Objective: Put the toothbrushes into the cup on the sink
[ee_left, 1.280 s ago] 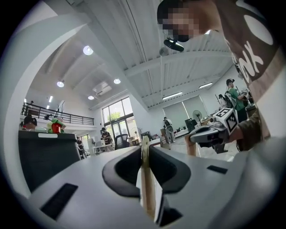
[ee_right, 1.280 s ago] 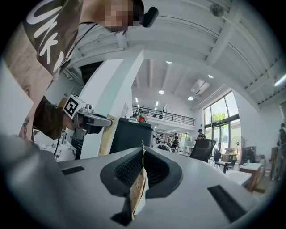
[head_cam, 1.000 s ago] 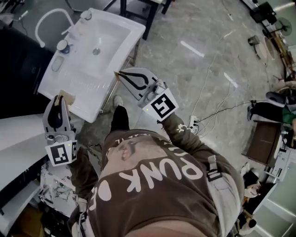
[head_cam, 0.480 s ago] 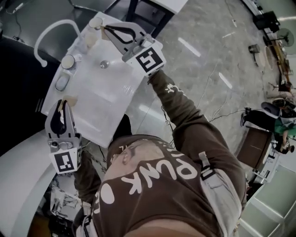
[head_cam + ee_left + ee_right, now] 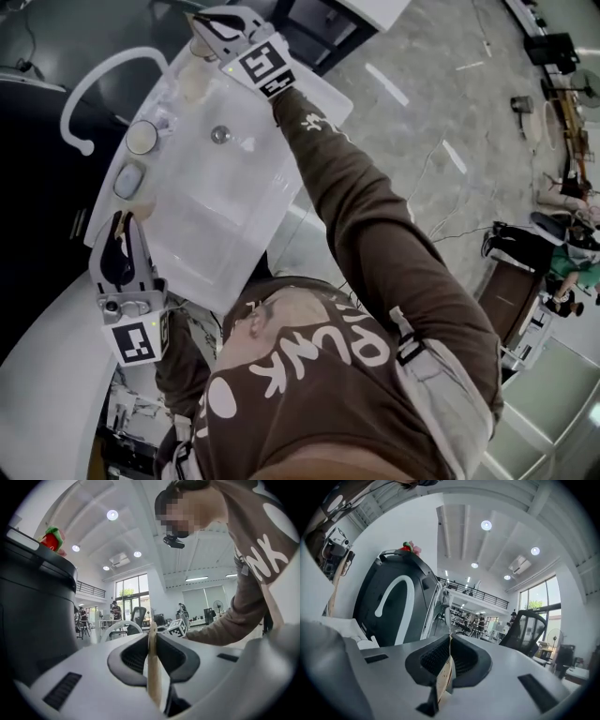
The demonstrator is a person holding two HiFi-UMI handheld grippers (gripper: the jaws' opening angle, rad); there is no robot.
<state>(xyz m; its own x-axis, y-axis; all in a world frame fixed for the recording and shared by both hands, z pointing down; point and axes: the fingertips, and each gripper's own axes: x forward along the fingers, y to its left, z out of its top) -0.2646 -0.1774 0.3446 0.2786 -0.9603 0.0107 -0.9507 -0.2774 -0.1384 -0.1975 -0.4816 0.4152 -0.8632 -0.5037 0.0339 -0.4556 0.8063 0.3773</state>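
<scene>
Toothbrush one (image 5: 152,667), a pale wooden flat handle seen edge-on: in the left gripper view it stands upright at frame centre, pinched between the closed ribbed black pads of the left gripper (image 5: 152,639). A large black rounded housing (image 5: 33,611) fills the left of the frame, with a red-and-green ornament (image 5: 52,538) on top. A brown sleeve (image 5: 220,625) reaches in from the right. Toothbrush two (image 5: 446,672), a pale tan flat handle with dark print: in the right gripper view it sits at lower centre, clamped between the closed jaws of the right gripper (image 5: 450,641) and leaning slightly left. A white curved faucet (image 5: 393,602) shows against a black panel at left, and a black office chair (image 5: 525,630) at right. Head view: the white rectangular ceramic sink (image 5: 206,206) lies in the upper left. The cup (image 5: 142,137), round and white and seen from above, stands on the sink's left ledge beside the faucet base. A grey oval dish (image 5: 128,178) lies just below the cup. The left gripper sits at the sink's lower left edge, below the dish and apart from the cup. The right gripper sits at the sink's top corner, up and right of the cup and apart from it. Both brushes are in the jaws.
</scene>
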